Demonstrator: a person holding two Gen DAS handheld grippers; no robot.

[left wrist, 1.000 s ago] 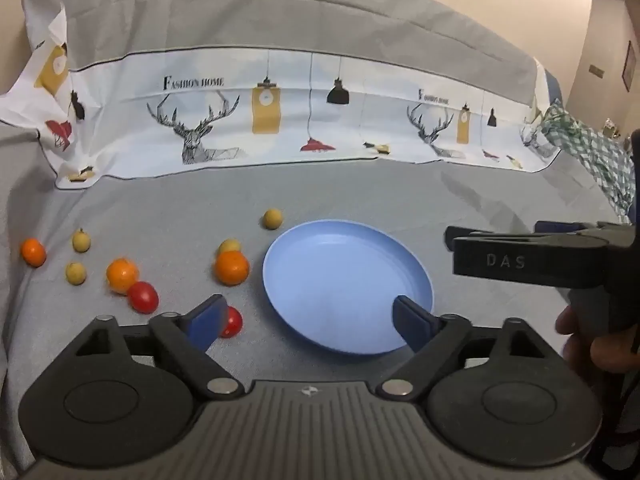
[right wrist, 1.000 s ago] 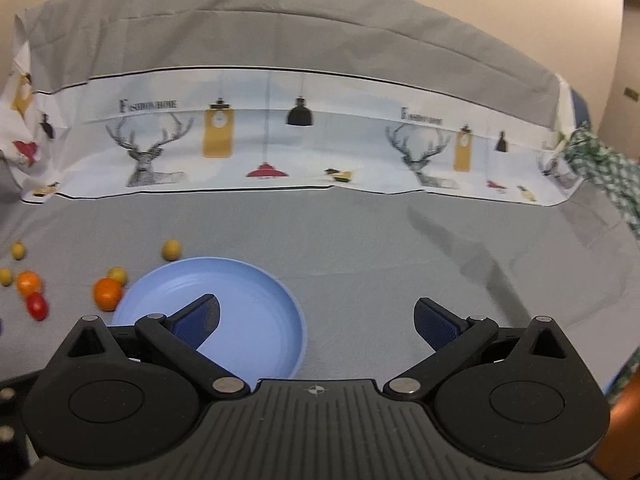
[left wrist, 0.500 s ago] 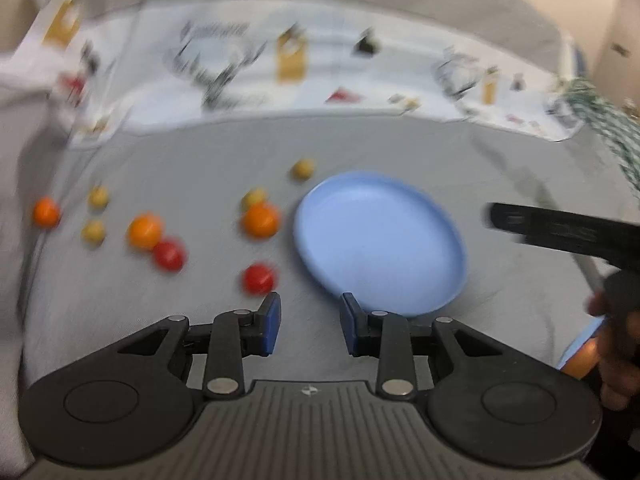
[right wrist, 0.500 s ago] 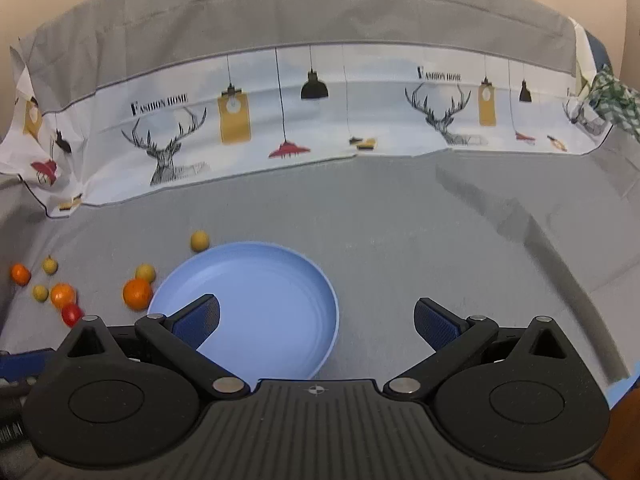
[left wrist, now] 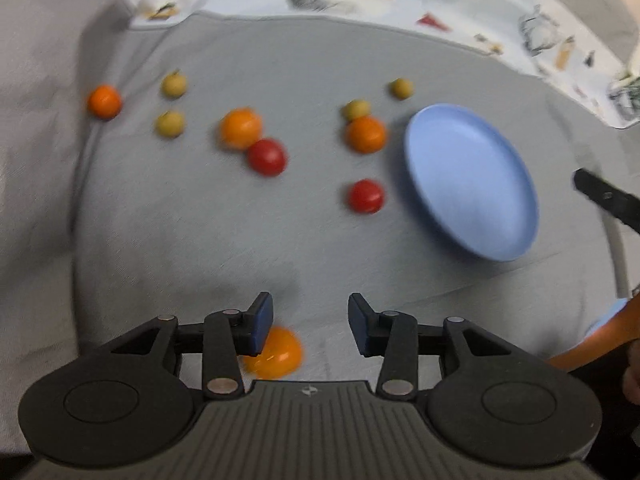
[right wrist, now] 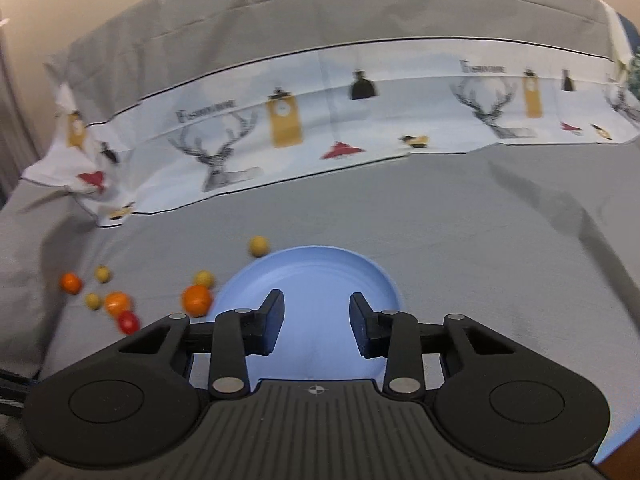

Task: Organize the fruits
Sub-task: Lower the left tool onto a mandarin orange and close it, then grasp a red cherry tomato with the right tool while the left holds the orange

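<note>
Several small fruits lie loose on the grey cloth, left of an empty blue plate [left wrist: 472, 180]: oranges [left wrist: 365, 134], red tomatoes [left wrist: 365, 196] and small yellow fruits [left wrist: 170, 123]. My left gripper [left wrist: 310, 320] is partly open and empty, low over the cloth. An orange fruit [left wrist: 276, 354] lies just under its left finger. My right gripper [right wrist: 316, 326] is partly open and empty over the near side of the plate [right wrist: 316, 276]. The fruits also show in the right wrist view, left of the plate, such as an orange [right wrist: 196, 300].
A printed white cloth [right wrist: 320, 128] with deer and lamps hangs along the back. The right gripper's black body [left wrist: 608, 200] and the person's hand show at the right edge of the left wrist view. The grey cloth rises in folds at the left.
My left gripper has swung left and tilted down, away from the plate, toward the fruits; a near orange fruit came into view. My right gripper moved left over the plate and its jaws narrowed.
</note>
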